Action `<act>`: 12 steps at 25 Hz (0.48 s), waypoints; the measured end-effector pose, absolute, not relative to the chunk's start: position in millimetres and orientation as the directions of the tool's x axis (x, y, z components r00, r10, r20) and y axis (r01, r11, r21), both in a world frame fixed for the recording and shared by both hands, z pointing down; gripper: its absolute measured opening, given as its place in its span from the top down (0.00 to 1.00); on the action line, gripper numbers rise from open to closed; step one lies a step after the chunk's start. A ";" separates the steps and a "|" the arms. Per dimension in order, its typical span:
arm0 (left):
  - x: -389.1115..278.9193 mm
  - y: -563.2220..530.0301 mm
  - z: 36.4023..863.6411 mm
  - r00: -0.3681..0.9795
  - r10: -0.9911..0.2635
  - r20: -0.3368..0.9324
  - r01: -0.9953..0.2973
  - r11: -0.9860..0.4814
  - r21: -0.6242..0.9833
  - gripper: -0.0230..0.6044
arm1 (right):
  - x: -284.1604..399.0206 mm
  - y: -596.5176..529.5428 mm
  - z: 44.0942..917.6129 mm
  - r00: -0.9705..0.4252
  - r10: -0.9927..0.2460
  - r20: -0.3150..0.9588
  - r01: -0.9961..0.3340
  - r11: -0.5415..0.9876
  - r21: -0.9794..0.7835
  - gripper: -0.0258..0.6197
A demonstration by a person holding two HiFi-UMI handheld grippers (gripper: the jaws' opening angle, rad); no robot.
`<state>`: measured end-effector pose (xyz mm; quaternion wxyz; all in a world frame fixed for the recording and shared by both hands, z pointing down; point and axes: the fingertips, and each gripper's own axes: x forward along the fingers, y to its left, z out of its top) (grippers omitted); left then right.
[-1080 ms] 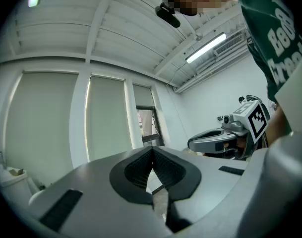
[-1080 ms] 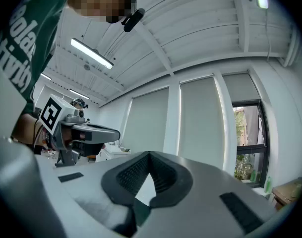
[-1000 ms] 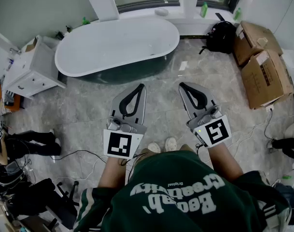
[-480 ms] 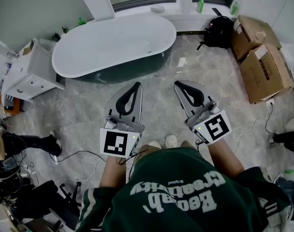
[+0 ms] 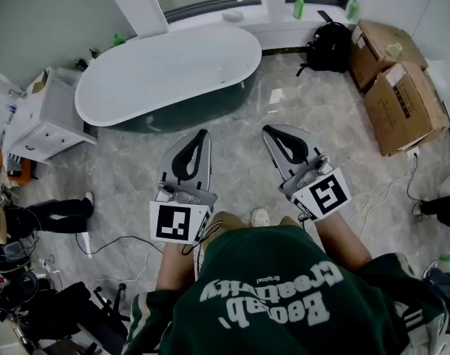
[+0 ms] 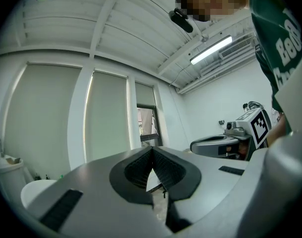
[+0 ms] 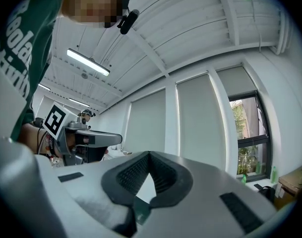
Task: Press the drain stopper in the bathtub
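A white oval bathtub [image 5: 165,69] with a dark outer wall is seen at the far side of the marble floor [image 5: 321,109], well ahead of both claws. Its drain stopper cannot be made out. The left claw [image 5: 202,134] and right claw [image 5: 267,129] are held closed, tips together, with nothing gripped.

Green sweatshirt [image 5: 265,291], front print in white, seen upside down in the head view: small word "Original" beside two large words that seem to read "Beach Creativity" (letters creased, reading unsure); dark print on the cardboard boxes [image 5: 398,102] is too small to read.
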<state>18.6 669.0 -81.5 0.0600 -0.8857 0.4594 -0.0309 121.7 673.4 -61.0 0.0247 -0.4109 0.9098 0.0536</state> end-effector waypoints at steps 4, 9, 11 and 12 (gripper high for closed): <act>33.9 670.0 -82.7 0.583 -0.813 0.005 -0.802 -0.576 -0.157 0.96 | 137.4 674.2 -60.9 -0.647 -0.756 -0.098 -0.762 0.643 0.076 0.95; 56.3 668.5 -88.1 0.605 -0.796 0.001 -0.785 -0.596 -0.171 0.96 | 159.0 672.0 -61.6 -0.621 -0.776 -0.113 -0.784 0.618 0.059 0.95; 60.3 666.7 -87.8 0.607 -0.795 0.002 -0.782 -0.598 -0.177 0.96 | 163.1 670.0 -58.4 -0.616 -0.778 -0.121 -0.787 0.615 0.048 0.95; 60.5 665.3 -86.9 0.608 -0.794 0.001 -0.781 -0.598 -0.180 0.96 | 163.0 668.8 -55.6 -0.617 -0.778 -0.120 -0.786 0.616 0.046 0.95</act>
